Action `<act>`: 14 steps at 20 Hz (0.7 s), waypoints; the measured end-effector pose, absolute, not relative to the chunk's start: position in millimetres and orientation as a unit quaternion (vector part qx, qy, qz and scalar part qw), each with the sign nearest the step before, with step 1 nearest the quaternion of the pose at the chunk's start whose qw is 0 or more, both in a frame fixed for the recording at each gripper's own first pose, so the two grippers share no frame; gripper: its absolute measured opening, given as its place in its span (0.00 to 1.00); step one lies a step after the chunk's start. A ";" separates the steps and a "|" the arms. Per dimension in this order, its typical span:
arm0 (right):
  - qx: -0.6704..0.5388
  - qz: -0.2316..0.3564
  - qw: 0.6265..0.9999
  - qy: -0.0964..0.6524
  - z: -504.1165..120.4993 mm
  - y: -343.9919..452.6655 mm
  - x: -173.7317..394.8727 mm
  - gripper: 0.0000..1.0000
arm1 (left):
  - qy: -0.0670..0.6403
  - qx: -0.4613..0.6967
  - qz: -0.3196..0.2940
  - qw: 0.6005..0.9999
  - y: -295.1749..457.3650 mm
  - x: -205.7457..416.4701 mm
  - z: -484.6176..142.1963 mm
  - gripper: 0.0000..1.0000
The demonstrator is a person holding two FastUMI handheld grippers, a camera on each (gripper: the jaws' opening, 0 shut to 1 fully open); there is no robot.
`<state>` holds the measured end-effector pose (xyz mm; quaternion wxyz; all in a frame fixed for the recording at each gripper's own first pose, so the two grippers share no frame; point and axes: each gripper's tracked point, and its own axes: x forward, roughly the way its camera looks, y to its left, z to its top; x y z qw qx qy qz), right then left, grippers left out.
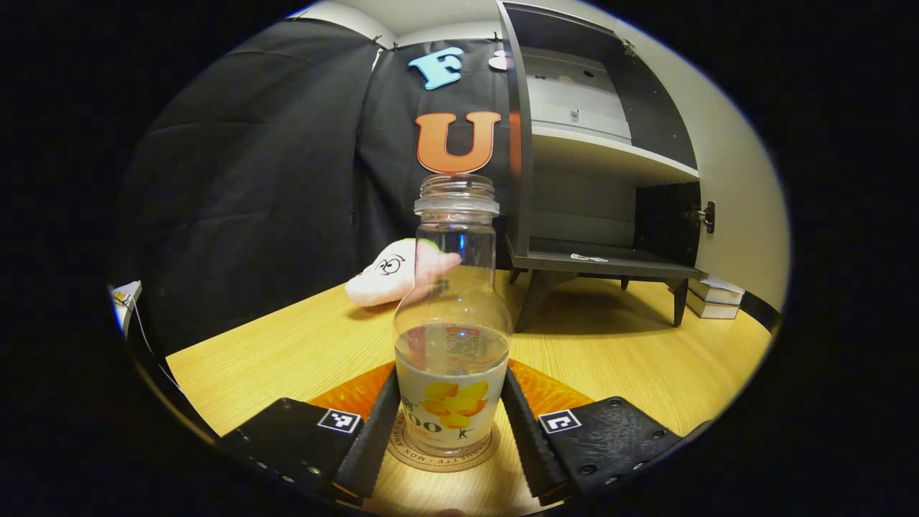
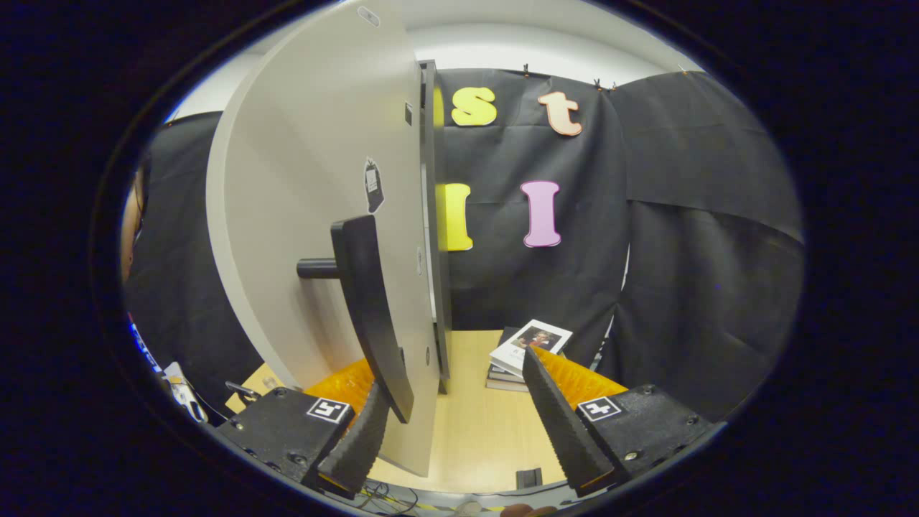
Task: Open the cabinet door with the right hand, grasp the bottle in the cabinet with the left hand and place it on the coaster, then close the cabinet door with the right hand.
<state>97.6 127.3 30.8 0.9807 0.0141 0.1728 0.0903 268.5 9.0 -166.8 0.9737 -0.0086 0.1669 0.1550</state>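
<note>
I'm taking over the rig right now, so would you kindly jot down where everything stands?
Left gripper: fingers flank the bottle, which stands on the coaster; whether they press it is unclear.
Right gripper: open, at the edge of the open cabinet door, by its handle.
Done: door opened, bottle on coaster.
Left: release the bottle, close the door of the cabinet.

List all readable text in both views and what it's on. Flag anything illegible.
"MON AMIE": printed around the rim of the coaster; the rest of the ring is cut off or hidden under the bottle.
Bottle's paper wrap: curved and partly covered, not legible as a whole.
Sticker on the cabinet door: too small.
Book cover: too small.
Square coded tags: patterns, no words.
</note>
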 end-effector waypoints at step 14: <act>0.028 0.100 0.984 0.143 31.7 118.2 101.4 1.00 | 0.174 -0.008 0.148 0.973 0.9 264.4 -150.1 0.95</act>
